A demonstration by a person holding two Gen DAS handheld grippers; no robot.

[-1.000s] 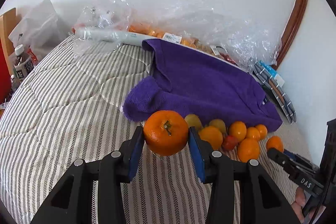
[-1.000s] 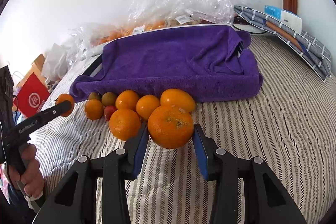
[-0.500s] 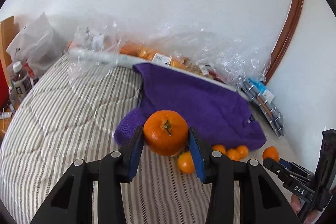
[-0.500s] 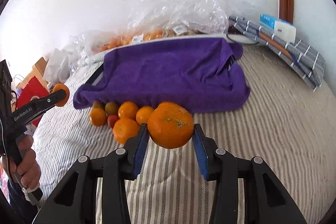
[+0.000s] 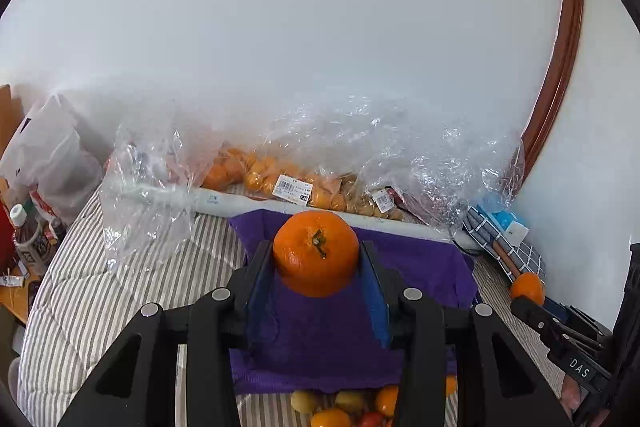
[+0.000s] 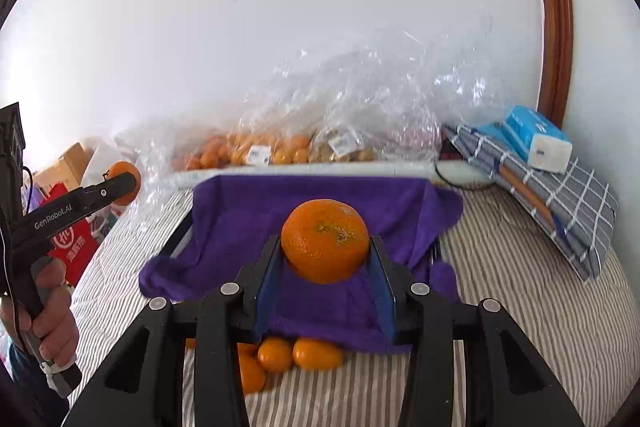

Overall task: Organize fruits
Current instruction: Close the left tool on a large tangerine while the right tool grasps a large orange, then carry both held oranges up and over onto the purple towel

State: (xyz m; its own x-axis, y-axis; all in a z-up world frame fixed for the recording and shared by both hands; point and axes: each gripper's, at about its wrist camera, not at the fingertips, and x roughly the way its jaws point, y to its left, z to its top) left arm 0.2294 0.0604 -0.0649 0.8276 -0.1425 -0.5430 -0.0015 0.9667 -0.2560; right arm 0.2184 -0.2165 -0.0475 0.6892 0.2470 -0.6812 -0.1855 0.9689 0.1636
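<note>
**Both grippers loaded, one orange each, above the purple towel**

Left side first. My left gripper (image 5: 316, 267) pinches an orange with a stem (image 5: 316, 253); both blue pads press its flanks and the stem end faces the camera. Left of these jaws: striped bedding (image 5: 100, 291), a crumpled clear bag (image 5: 144, 195), and farther out a white plastic bag (image 5: 44, 155) and a bottle (image 5: 24, 239). Straight beyond the fruit, past the jaws, lies a purple towel (image 5: 420, 259), and behind it a heap of bagged fruit in clear plastic (image 5: 304, 183) along the wall. Below the jaws, at the towel's near edge, a loose pile of small fruits (image 5: 344, 407) rests on the bedding: orange, yellowish, one red.

Right side. My right gripper (image 6: 325, 259) clamps a speckled orange (image 6: 325, 241), pads tight against both sides. Left of these jaws I see my own left hand (image 6: 48, 315) on the other tool's handle, its fruit at the tips. Directly under and beyond the right jaws spreads the same towel; just beneath its near hem sit a few loose oranges (image 6: 296, 353). Right of the jaws: a folded checked cloth (image 6: 560, 203) with a blue tissue pack (image 6: 532, 139) on top, and a brown wooden frame (image 6: 556, 27) on the wall.
</note>
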